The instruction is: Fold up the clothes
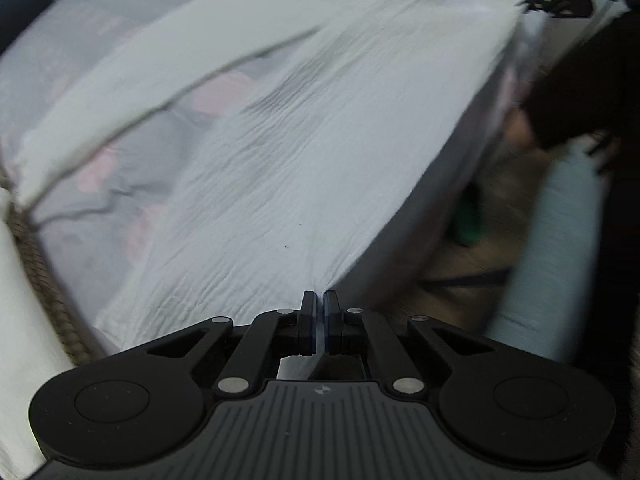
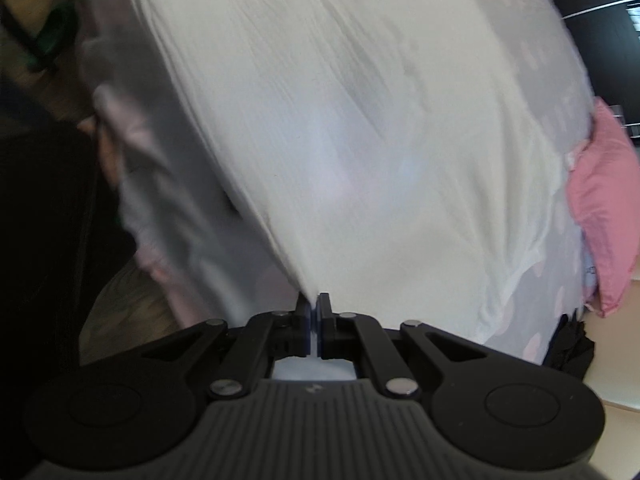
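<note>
Left wrist view: we see the left gripper with its jaws pressed together on a corner of the white cloth, a thin strip of fabric showing between the pads. From that pinch the cloth fans out away from us, crinkled and pulled taut, up to the far right, where the right gripper holds its other corner; that gripper is small and dark here and we cannot tell its jaws from this view. The cloth hangs above a bed sheet, grey with pink patches, which shows under its lifted left edge. At the left edge lie a braided rope and a pale fabric beside it. To the right the person's dark sleeve and a blurred floor are visible. Right wrist view: the right gripper is likewise closed on a corner of the white cloth, fabric caught between the pads. The cloth spreads up and away, filling most of the frame, blurred in the middle. The patterned bed sheet lies below it on the right, and a pink pillow sits at the sheet's right edge. On the left, the sheet drapes down the bed's side next to the dark sleeve.
</note>
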Available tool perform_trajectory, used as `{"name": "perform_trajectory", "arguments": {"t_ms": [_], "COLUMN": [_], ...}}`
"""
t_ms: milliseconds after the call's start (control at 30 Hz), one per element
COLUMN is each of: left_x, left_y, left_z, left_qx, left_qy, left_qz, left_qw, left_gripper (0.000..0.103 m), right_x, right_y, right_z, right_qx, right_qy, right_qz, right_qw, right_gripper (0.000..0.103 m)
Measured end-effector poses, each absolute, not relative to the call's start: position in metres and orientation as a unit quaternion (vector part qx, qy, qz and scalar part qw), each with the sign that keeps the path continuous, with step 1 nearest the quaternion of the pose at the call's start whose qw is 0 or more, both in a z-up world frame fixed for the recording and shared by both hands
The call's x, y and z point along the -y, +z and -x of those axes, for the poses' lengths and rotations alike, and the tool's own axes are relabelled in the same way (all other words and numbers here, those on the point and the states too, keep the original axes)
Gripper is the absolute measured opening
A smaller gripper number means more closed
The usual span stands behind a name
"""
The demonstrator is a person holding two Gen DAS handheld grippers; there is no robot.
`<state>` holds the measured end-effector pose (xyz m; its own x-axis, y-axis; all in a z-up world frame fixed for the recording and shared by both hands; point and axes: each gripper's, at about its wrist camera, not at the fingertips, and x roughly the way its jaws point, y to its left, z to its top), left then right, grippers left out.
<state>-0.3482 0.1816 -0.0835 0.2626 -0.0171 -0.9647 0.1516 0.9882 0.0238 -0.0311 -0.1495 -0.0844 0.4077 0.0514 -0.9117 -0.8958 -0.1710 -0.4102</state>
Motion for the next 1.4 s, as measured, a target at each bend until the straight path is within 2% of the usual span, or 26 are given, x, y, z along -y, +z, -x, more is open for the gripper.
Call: {"name": "perform_trajectory", "arguments": {"t_ms": [233,267,300,400,467,567,667,867,967,1100,1200,1233,1333,1400], "left_x": [-0.166,-0.169,-0.172,-0.184,-0.196,-0.219,-0.245,-0.301,-0.315,-0.326,-0.327,-0.328,-0.330,-0.330], "left_y": [-0.117,-0.117,-0.117,-0.110,-0.102,-0.088,-0.075,-0.086,-0.105,-0.122,-0.131,-0.135,-0.143,-0.144], "left_z": [0.352,0.352,0.352,0.354,0.356,0.359,0.360,0.348,0.339,0.334,0.333,0.334,0.335,0.337], "left_qx": [-0.641,-0.642,-0.644,-0.637,-0.627,-0.609,-0.586,-0.584,-0.612,-0.630,-0.633,-0.634,-0.637,-0.637], "left_qy": [-0.082,-0.084,-0.086,-0.074,-0.062,-0.042,0.005,0.145,0.173,0.170,0.159,0.157,0.146,0.140], "left_qz": [-0.055,-0.045,-0.034,-0.009,0.010,0.043,0.049,0.008,-0.031,-0.015,0.002,0.007,0.025,0.035], "left_qw": [0.761,0.760,0.759,0.768,0.776,0.791,0.809,0.798,0.771,0.758,0.758,0.757,0.756,0.758], "left_gripper": [0.002,0.003,0.005,0.018,0.033,0.039,0.044,0.044,0.045,0.045,0.044,0.042,0.021,0.013], "right_x": [0.136,0.133,0.131,0.128,0.126,0.121,0.114,0.081,0.098,0.090,0.057,0.042,0.015,0.005], "right_y": [-0.112,-0.113,-0.111,-0.100,-0.090,-0.074,-0.055,-0.026,-0.030,-0.045,-0.061,-0.068,-0.084,-0.092], "right_z": [0.040,0.041,0.043,0.044,0.045,0.048,0.051,0.045,0.031,0.038,-0.008,-0.020,-0.040,-0.046], "right_qx": [-0.366,-0.368,-0.372,-0.377,-0.376,-0.374,-0.366,-0.345,-0.340,-0.358,-0.373,-0.376,-0.383,-0.387], "right_qy": [0.426,0.425,0.427,0.432,0.434,0.441,0.451,0.446,0.428,0.402,0.382,0.376,0.357,0.348], "right_qz": [0.636,0.636,0.634,0.622,0.610,0.589,0.563,0.481,0.466,0.435,0.379,0.362,0.331,0.317], "right_qw": [0.530,0.528,0.527,0.534,0.546,0.565,0.588,0.671,0.695,0.722,0.756,0.765,0.785,0.793], "right_gripper": [0.003,0.006,0.011,0.016,0.018,0.024,0.025,0.025,0.025,0.025,0.025,0.025,0.026,0.029]}}
